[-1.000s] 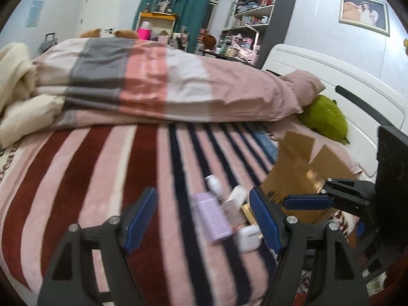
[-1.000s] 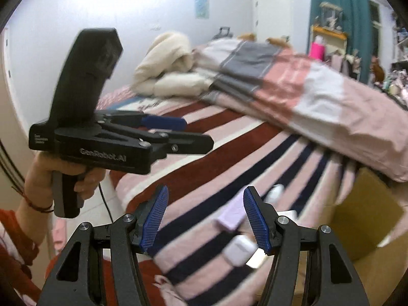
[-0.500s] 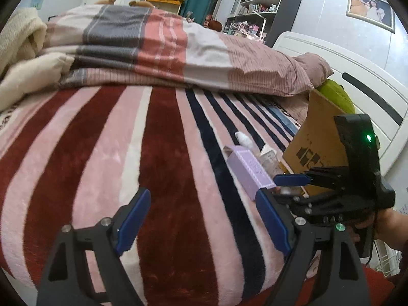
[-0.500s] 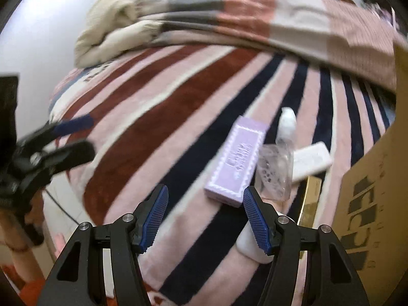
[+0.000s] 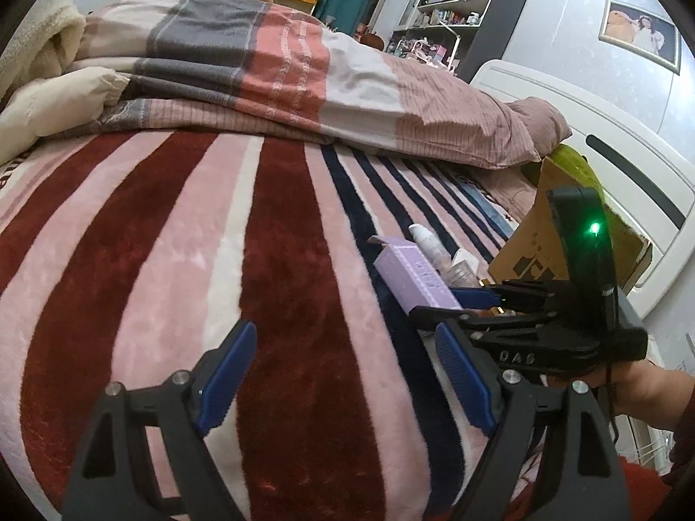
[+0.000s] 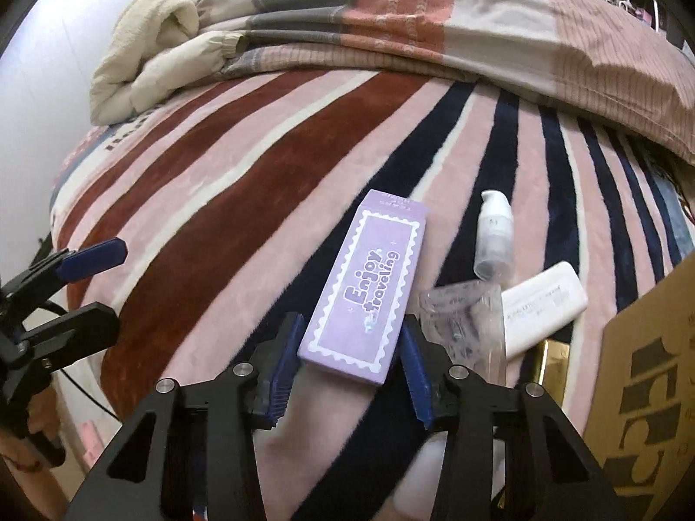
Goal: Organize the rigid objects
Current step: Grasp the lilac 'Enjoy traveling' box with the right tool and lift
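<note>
My R gripper (image 6: 349,367) sits w/ jaws part open, straddling near end of purple box (image 6: 369,286); pad contact unclear. Box lies flat on striped blanket (image 6: 243,225), pump bottle (image 6: 494,234) and white tube (image 6: 543,304) just beside, cardboard box (image 6: 651,390) at right. My L gripper (image 5: 343,386) wide, holding nothing, over blanket.

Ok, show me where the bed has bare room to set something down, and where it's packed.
Free: the red and pink stripes of the blanket, from the purple box across to the cream bedding, up to the folded duvet. Crowded: between the purple box and the cardboard box, where the pump bottle, clear pouch and white tube bunch together.
</note>
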{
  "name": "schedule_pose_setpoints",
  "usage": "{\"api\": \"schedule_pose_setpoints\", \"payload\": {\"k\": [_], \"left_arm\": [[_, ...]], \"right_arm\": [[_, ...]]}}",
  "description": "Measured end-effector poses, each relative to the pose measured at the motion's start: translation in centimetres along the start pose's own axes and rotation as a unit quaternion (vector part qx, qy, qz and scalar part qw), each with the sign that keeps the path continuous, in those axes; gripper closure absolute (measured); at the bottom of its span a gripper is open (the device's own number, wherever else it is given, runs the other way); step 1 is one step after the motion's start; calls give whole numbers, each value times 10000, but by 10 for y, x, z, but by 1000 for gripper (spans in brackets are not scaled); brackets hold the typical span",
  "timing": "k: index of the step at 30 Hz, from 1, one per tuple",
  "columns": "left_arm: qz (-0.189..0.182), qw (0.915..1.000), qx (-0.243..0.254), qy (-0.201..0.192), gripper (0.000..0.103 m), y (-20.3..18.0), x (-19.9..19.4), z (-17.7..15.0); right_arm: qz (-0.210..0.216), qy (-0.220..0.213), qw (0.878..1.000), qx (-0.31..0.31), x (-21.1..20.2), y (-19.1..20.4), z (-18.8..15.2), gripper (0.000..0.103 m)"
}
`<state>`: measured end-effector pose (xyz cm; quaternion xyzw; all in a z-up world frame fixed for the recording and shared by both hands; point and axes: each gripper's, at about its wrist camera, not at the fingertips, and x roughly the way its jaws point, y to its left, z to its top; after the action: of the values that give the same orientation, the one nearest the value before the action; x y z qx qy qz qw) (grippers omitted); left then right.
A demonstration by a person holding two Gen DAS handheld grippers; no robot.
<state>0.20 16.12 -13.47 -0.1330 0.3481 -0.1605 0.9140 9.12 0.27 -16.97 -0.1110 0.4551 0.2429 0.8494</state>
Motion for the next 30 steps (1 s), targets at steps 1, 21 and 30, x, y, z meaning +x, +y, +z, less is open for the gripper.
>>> {"api": "schedule_pose_setpoints", "payload": {"k": [1,21,30], "left_arm": [[-31,10000,0,-13,21,0,-1,2],[60,9999,-97,67,21,-41,-15,28],[193,9996,-183,117,21,-25,-17,17]], "right_arm": [[-21,-15,10000,-54,0,2,0,63],[616,-189,9945,-828,-56,9,-34,69],[649,222,9956,-636,-22,7,-43,68]]}}
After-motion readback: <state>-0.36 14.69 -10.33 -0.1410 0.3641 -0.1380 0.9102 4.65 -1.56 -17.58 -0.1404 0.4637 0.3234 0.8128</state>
